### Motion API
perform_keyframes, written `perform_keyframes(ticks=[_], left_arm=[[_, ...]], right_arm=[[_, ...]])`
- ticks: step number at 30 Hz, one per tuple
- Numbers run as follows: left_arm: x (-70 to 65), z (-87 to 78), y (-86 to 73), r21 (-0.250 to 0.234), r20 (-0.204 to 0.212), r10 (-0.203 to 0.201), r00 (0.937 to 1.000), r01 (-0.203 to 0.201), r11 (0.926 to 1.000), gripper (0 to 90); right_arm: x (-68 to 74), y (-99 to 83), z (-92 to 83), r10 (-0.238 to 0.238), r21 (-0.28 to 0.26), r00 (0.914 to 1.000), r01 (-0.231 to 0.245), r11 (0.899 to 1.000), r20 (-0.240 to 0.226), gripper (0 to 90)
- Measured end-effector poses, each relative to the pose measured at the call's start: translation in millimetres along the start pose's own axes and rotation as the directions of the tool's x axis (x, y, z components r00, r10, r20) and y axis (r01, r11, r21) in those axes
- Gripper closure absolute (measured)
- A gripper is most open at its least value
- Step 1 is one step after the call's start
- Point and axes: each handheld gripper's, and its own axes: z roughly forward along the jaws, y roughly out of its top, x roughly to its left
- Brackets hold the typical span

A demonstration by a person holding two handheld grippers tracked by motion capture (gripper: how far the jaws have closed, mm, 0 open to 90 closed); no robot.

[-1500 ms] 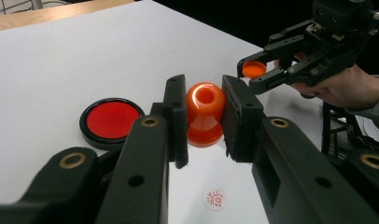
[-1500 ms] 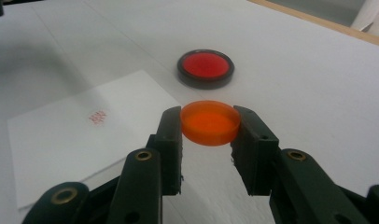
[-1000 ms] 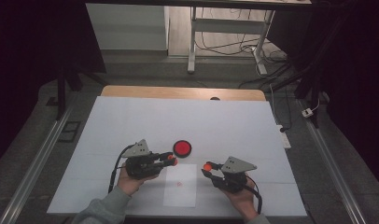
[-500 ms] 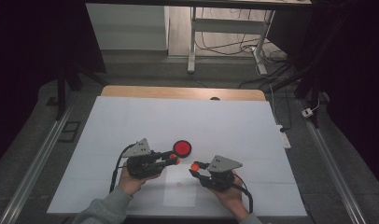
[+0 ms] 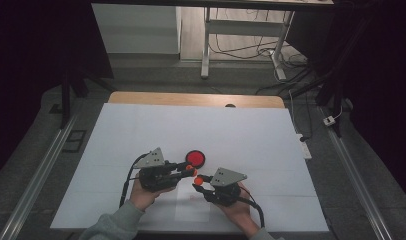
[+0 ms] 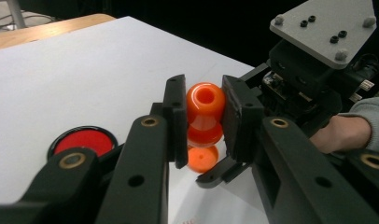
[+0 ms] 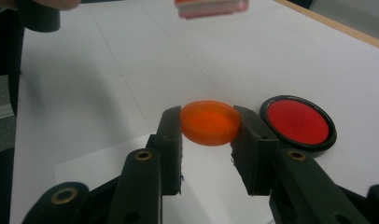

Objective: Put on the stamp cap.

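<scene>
High view shows the two grippers meeting tip to tip over the white sheet point(image 5: 141, 125), near the person's edge. The left gripper point(image 5: 190, 170) is closed on an orange knob point(image 6: 205, 101), and the right gripper point(image 5: 197, 180) is closed on an orange disc point(image 7: 210, 122). The relation that matters is this one: in the left gripper view the disc point(image 6: 202, 158) lies just below the knob, almost on the same line, with a small gap between them as far as I can judge. The knob has a waist and its long axis runs from the open hole at the top down toward the disc, so the next move seems to be bringing one piece onto the other along that axis (probably a fit or a stack). A red cap point(image 5: 195, 158) with a dark rim lies flat just beyond the jaws, near but apart.

Hard to make out: the lower end of the knob is hidden between the pads, and in the right gripper view the left gripper's load is blurred and cut off at the top edge.
</scene>
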Motion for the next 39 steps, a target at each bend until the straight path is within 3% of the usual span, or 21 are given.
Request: perform_keyframes(ticks=[11,39], left_arm=[[-2.8,11.9,-4.1,0.033,0.019,0.002,0.9998,-0.003,0.9995,72.5],[-2.0,20.6,-9.1,0.061,0.022,0.000,0.9998,-0.001,0.9981,72.5]], right_arm=[[-0.1,2.2,-3.5,0.001,-0.011,1.0000,-0.001,1.000,-0.003,63.9],[-1.0,3.8,-8.1,0.017,-0.051,0.9998,-0.017,0.999,-0.006,64.0]])
